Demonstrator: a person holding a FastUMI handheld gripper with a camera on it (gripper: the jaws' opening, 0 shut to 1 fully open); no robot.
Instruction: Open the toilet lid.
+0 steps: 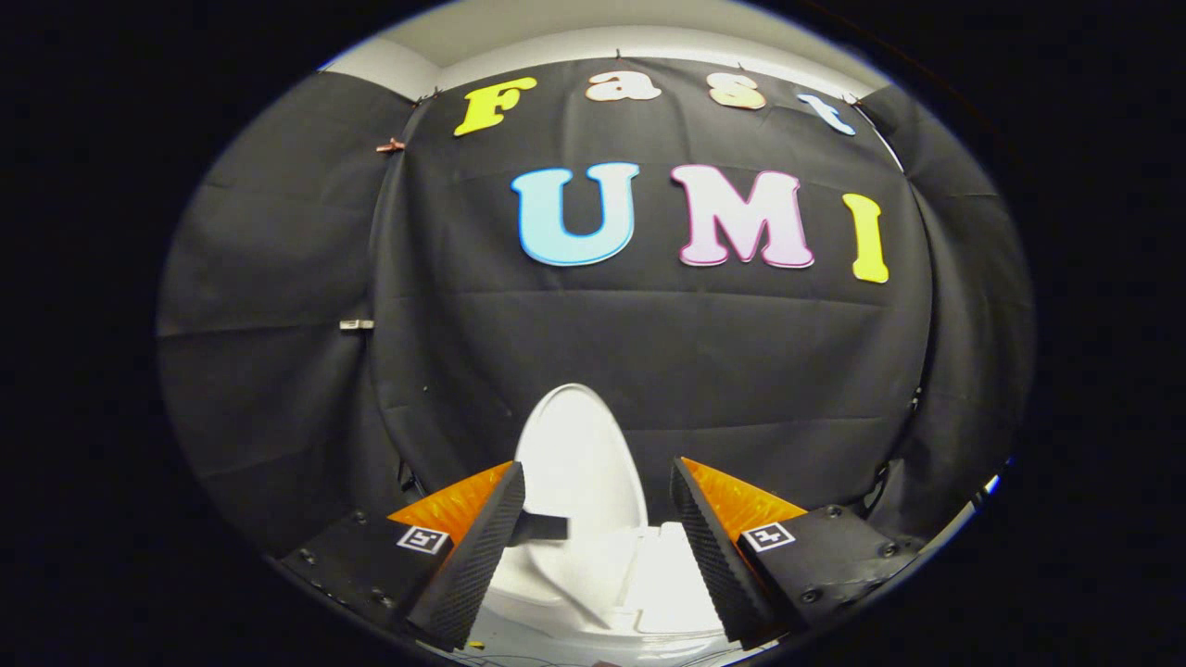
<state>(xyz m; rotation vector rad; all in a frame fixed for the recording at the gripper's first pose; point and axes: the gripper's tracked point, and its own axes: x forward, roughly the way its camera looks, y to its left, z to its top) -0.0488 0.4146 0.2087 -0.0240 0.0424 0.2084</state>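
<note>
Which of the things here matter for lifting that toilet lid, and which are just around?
For the job:
- toilet lid, standing raised, beyond the fingers
- toilet, between the fingers
- gripper, fingers apart, holding nothing

Just around:
- black cloth wall
- clip on the cloth

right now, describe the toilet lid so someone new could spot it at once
Start at the black cloth wall; low against it stands a white toilet. The toilet lid is the tall white oval standing upright beyond the open gripper, the sole pale shape against the dark cloth.
</note>
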